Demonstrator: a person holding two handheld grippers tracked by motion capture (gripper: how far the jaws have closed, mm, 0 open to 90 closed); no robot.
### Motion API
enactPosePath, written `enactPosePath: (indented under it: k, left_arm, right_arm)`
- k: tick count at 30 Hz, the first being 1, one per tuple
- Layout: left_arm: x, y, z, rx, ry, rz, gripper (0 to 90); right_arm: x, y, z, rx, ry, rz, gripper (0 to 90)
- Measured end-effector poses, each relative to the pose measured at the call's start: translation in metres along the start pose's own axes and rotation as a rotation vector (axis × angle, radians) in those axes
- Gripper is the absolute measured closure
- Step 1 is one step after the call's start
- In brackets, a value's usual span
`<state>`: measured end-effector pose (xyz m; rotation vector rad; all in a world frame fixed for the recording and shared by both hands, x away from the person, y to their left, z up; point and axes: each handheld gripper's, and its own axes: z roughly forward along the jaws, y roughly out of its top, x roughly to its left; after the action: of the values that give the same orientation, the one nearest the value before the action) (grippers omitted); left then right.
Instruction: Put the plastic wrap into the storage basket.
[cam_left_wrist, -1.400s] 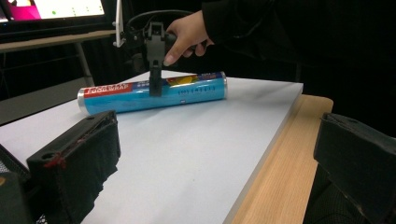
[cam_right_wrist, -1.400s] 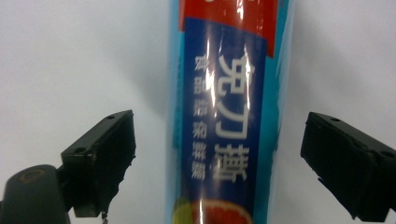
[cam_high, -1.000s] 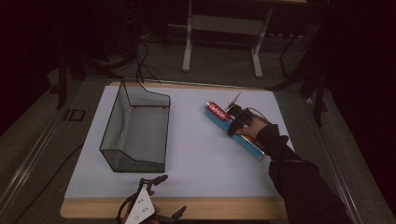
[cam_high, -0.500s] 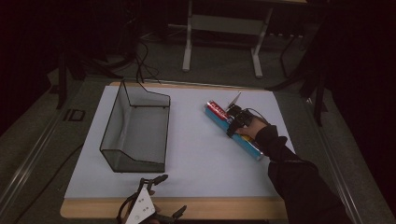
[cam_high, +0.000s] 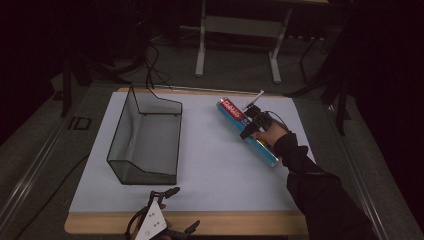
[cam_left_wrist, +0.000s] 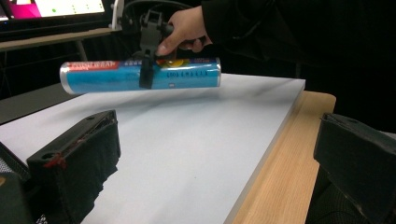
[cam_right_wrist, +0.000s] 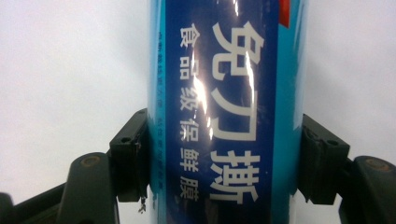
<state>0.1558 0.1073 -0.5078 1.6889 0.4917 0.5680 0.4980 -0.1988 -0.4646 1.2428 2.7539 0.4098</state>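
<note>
A black wire basket (cam_high: 145, 137) sits on the left part of the white table (cam_high: 215, 165), well apart from the blue tube (cam_high: 246, 131). Nothing lies between them. The right hand-held gripper (cam_high: 251, 125) pinches the blue tube around its middle, one jaw on each side, and the tube hangs just above the table on the right side. The right arm reaches in from the lower right. The left hand-held gripper (cam_high: 172, 210) rests at the near table edge, jaws spread, holding nothing.
</note>
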Motion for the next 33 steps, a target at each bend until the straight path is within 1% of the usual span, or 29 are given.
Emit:
enactPosePath:
  k: [1,3,4,5,6,7,10,11,14,15,17,18,19,21,22,23,24,25,26,27,28,29,30,31,32,33]
  left_arm:
    - [0.000,0.000,0.000,0.001,-0.001,0.000,1.1]
    - [0.000,0.000,0.000,0.002,-0.001,0.002,1.1]
    - [0.000,0.000,0.000,0.001,-0.001,0.002,1.1]
    - [0.000,0.000,0.000,0.002,0.000,0.003,1.1]
    - [0.000,0.000,0.000,0.002,-0.001,0.003,1.1]
    - [0.000,0.000,0.001,0.003,0.000,0.002,1.2]
    - [0.000,0.000,0.001,0.002,0.000,0.002,1.1]
    - [0.000,0.000,0.001,0.002,0.000,0.002,1.1]
    - [0.000,0.000,0.001,0.003,0.000,0.002,1.1]
    - [0.000,0.000,0.001,0.003,0.000,0.003,1.1]
    - [0.000,0.000,0.001,0.002,0.000,0.002,1.1]
    - [0.000,0.000,0.001,0.002,0.001,0.003,1.1]
    - [0.000,0.000,0.001,0.002,0.000,0.002,1.1]
    - [-0.001,0.000,0.001,0.002,0.000,0.003,1.1]
    - [-0.001,0.000,0.001,0.001,-0.001,0.004,1.1]
    - [-0.001,0.000,0.001,0.000,-0.001,0.003,1.1]
    - [0.000,0.000,0.001,0.000,-0.002,0.004,1.1]
    - [0.000,0.000,0.001,0.001,-0.002,0.005,1.1]
    - [0.000,0.000,0.001,0.000,-0.002,0.004,1.1]
    - [0.000,0.000,0.001,-0.002,-0.003,0.002,1.1]
    - [0.000,0.001,0.000,-0.002,-0.002,0.003,1.1]
    - [0.000,0.001,0.000,-0.004,-0.003,0.002,1.1]
    - [0.000,0.001,0.000,-0.004,-0.003,0.004,1.1]
    - [0.000,0.001,0.000,-0.005,-0.003,0.005,1.1]
    - [0.000,0.001,0.000,-0.005,-0.003,0.005,1.1]
    - [0.000,0.001,0.000,-0.005,-0.003,0.005,1.1]
  right_arm:
    - [0.000,0.001,-0.003,-0.014,0.004,0.002,31.9]
    - [0.001,0.001,-0.005,-0.020,0.011,0.004,31.9]
    - [0.001,0.002,-0.008,-0.032,0.017,0.008,31.9]
    - [0.003,0.003,-0.013,-0.050,0.022,0.005,31.9]
    - [0.005,0.004,-0.016,-0.068,0.016,0.003,31.9]
    - [0.007,0.005,-0.021,-0.094,0.027,0.009,31.9]
    - [0.008,0.005,-0.024,-0.107,0.036,0.016,31.9]
    - [0.010,0.007,-0.028,-0.131,0.047,0.021,31.9]
    - [0.017,0.011,-0.036,-0.166,0.061,0.015,31.9]
    - [0.021,0.014,-0.041,-0.188,0.078,0.019,31.9]
    - [0.023,0.015,-0.044,-0.198,0.080,0.020,31.9]
    - [0.029,0.019,-0.048,-0.211,0.070,0.012,31.9]
    - [0.031,0.020,-0.050,-0.225,0.077,0.013,31.9]
    - [0.031,0.020,-0.050,-0.225,0.077,0.013,31.9]
    - [0.034,0.021,-0.052,-0.237,0.081,0.017,31.9]
    - [0.042,0.026,-0.060,-0.272,0.092,0.022,31.9]
    - [0.042,0.026,-0.060,-0.272,0.092,0.022,31.9]
    - [0.047,0.030,-0.064,-0.291,0.093,0.023,31.9]
    - [0.047,0.030,-0.064,-0.291,0.093,0.023,31.9]
    - [0.051,0.032,-0.066,-0.300,0.088,0.021,31.9]
    - [0.058,0.035,-0.071,-0.323,0.094,0.013,31.9]
    - [0.058,0.035,-0.071,-0.323,0.094,0.013,31.9]
    - [0.061,0.037,-0.072,-0.338,0.097,0.016,31.9]
    - [0.067,0.040,-0.075,-0.362,0.110,0.018,31.9]
    - [0.067,0.040,-0.075,-0.362,0.110,0.018,31.9]
    - [0.071,0.042,-0.076,-0.376,0.109,0.024,31.9]
